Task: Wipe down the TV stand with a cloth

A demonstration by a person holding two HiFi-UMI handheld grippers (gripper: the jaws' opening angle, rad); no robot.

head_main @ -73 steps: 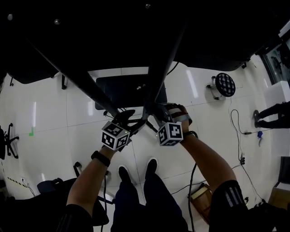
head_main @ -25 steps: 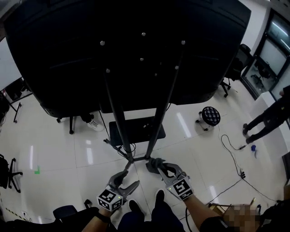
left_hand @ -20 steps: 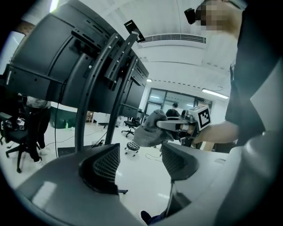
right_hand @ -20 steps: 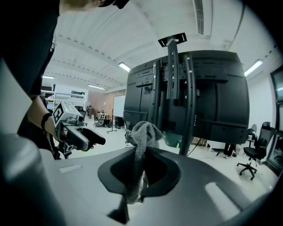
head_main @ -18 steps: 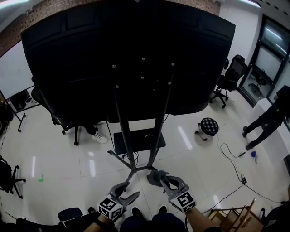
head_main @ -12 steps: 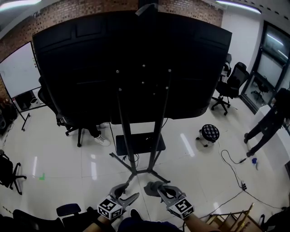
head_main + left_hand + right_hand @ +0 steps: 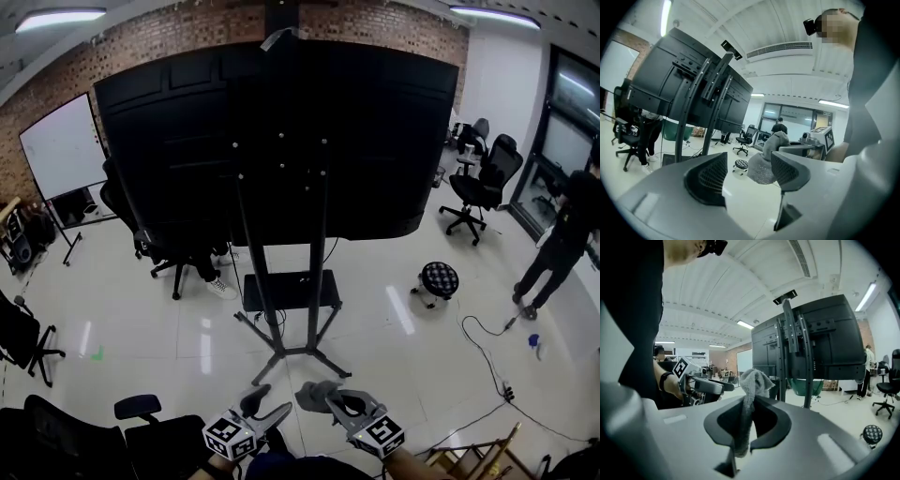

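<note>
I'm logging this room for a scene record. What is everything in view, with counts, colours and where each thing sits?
TV: one, black, back towards us, centre.
TV stand: one, black, on the white floor under the TV.
Whiteboard: one, white, left.
Office chairs: at least four, black, left and right of the TV.
Stool: one, patterned black-and-white seat, right of the stand.
Bystander: one, in black, far right.
Cloth: one, grey, bottom centre.
Left gripper: one, grey, fingers apart, nothing between them.
Right gripper: one, grey, shut on the cloth.
</note>
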